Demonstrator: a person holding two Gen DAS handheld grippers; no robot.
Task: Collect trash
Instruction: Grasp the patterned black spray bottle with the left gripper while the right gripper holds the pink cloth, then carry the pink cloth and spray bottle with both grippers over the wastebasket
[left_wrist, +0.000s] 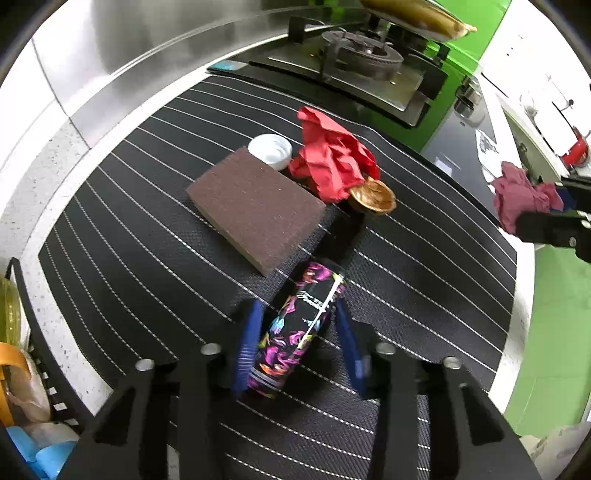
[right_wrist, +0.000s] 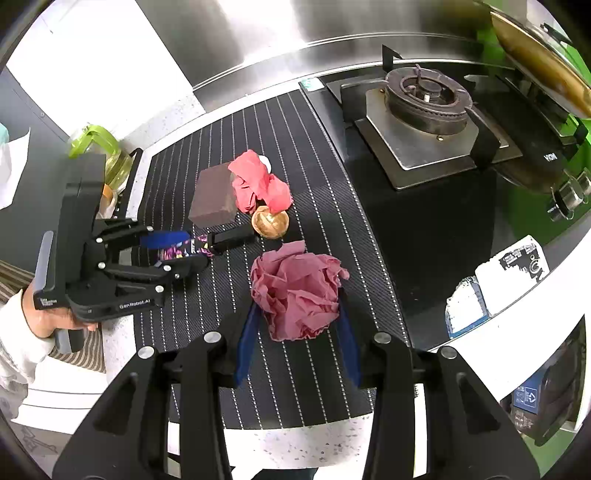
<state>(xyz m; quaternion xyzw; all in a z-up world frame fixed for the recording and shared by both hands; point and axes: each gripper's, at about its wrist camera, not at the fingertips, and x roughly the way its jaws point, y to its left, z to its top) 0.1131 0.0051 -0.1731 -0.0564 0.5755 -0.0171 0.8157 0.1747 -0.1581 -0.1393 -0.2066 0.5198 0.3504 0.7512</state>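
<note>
Black striped mat (left_wrist: 122, 236) beside a gas stove (right_wrist: 424, 110), floral can (left_wrist: 295, 325) straddled low centre by the left gripper (left_wrist: 299, 350), pad contact unclear, crumpled pink paper (right_wrist: 295, 291) clamped mid-frame by the right gripper (right_wrist: 295, 328), red paper (left_wrist: 332, 162) left above.

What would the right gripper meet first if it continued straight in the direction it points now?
Probably the striped mat. The right gripper already holds the crumpled pink paper and points steeply down, with only mat visible beyond; depth past the paper is unclear.
</note>
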